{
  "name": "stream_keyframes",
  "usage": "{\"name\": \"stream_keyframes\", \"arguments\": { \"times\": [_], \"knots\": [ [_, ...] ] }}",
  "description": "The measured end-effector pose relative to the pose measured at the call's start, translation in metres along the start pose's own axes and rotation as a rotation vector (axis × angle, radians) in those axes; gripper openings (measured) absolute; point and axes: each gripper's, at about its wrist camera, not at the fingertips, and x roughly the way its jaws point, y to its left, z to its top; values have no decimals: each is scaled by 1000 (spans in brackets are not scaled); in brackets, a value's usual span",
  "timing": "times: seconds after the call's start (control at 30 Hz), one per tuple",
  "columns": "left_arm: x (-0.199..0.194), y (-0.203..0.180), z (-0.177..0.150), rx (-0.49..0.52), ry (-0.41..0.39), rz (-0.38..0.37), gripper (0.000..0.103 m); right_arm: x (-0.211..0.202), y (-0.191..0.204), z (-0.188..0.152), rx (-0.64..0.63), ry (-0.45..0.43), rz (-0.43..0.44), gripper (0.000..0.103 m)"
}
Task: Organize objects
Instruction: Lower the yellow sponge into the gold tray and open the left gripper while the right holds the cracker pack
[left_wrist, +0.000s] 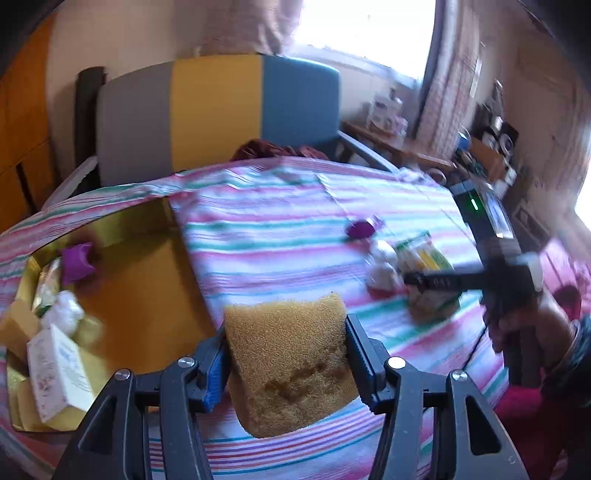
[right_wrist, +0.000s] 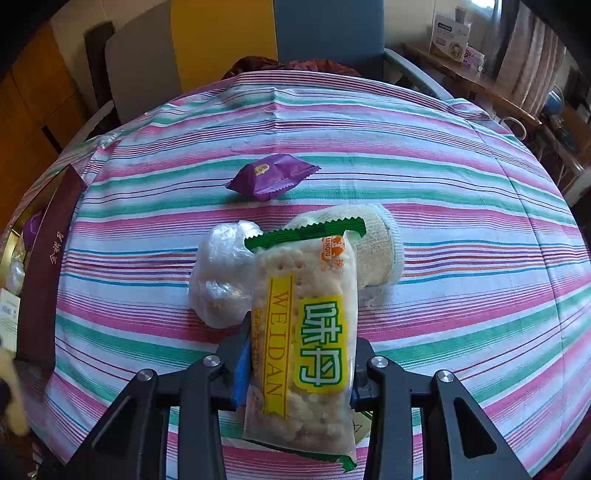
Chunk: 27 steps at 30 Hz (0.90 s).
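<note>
At the far left of the left wrist view sits a gold box (left_wrist: 147, 295), open on the striped tablecloth (left_wrist: 277, 236). Its left end holds a purple packet (left_wrist: 75, 262), a white wad of wrapping (left_wrist: 64, 314), a white carton (left_wrist: 59, 369) and some yellow pieces, all blurred; the rest of its floor is bare. Just right of the box, the left gripper (left_wrist: 286, 363) pinches a yellow sponge (left_wrist: 291, 365) between its two pads, the sponge lifted above the cloth and tilted, with a darker damp patch on its face. Further right on the cloth lie another purple packet (left_wrist: 360, 229), a white plastic bundle (left_wrist: 384, 269) and a green-and-yellow biscuit pack (left_wrist: 424, 254), near each other. The right gripper (left_wrist: 417, 278) reaches in from the right edge over them, held by a hand (left_wrist: 524, 321). In the right wrist view, the maroon side of the box (right_wrist: 44, 288) runs along the left edge. Near the middle the purple snack packet (right_wrist: 271, 176) lies alone on the stripes, apart from the group below it. The white plastic bundle (right_wrist: 221, 277) touches the left side of the biscuit pack (right_wrist: 306, 332), and a cream knitted sock (right_wrist: 376, 251) lies behind the pack to its right. The right gripper (right_wrist: 301, 373) is closed tight on the biscuit pack, one pad on each long side, the pack standing lengthwise between them. Beyond the table stands a chair (right_wrist: 221, 44) with grey, yellow and blue panels.
</note>
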Motion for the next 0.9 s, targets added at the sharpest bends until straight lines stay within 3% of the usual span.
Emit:
{"name": "stream_keyframes", "arguments": {
  "times": [0.23,0.4,0.47,0.67,0.83,0.9],
  "knots": [
    [-7,87,18,-230,21,54,56,0,0,0,-4,-1,-4,39],
    [12,165,29,-407,109,94,56,-1,0,0,-11,-4,-11,39],
    [18,191,32,-458,126,145,56,-1,-1,1,-13,-4,-14,39],
    [39,251,46,-556,154,222,57,-1,0,1,-20,-6,-17,39],
    [68,276,45,-589,208,270,60,0,1,2,-24,-8,-18,39],
    [73,275,49,-542,201,305,62,0,1,2,-25,-10,-20,39]
  ]
}}
